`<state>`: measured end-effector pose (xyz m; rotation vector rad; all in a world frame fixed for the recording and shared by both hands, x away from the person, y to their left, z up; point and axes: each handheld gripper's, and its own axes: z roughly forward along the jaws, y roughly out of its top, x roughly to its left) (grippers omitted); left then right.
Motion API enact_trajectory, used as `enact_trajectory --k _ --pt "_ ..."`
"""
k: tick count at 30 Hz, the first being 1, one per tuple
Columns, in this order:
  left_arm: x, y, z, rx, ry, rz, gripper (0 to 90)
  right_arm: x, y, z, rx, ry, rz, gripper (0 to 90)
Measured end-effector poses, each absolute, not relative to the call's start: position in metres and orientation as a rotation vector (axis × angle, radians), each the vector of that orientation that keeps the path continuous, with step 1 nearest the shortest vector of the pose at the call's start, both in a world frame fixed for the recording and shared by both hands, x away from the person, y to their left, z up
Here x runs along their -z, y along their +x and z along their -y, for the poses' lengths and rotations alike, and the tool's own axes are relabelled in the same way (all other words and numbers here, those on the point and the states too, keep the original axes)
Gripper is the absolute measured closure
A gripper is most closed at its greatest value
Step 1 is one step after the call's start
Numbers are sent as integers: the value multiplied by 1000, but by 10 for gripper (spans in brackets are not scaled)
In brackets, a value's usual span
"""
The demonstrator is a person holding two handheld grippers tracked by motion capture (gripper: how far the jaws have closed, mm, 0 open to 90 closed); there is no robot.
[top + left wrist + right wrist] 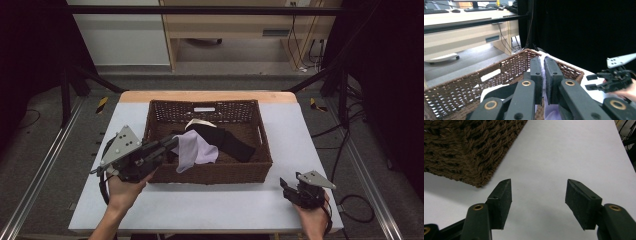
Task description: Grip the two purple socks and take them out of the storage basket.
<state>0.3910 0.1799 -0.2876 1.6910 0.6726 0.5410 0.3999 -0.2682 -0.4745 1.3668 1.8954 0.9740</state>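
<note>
A brown wicker basket (215, 172) stands in the middle of the white table (210, 205). Inside it lie a lilac cloth (196, 150), a black garment (230, 141) and a cream piece (198, 122). My left gripper (172, 142) reaches over the basket's front left corner and is shut on an edge of the lilac cloth (544, 75), which shows between the nearly closed jaws of the left gripper (543, 65). My right gripper (286, 185) rests low over the table at the front right, open and holding nothing. In its own view, the right gripper (539, 192) is just beside the basket's corner (461, 150).
The basket's far wall carries a white label (204, 109). Bare table (564, 150) lies to the right of the basket and along its front. Black frame posts and cables stand around the table, with a desk (454, 22) beyond.
</note>
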Motion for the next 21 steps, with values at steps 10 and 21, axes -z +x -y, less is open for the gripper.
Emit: enact_trajectory --k 10,21 --pt "315 365 -179 -514 1759 -652 849 475 400 268 -972 1368 -1894 382" --pt "353 354 -174 -465 1873 -673 849 476 399 268 -970 1370 -1897 384"
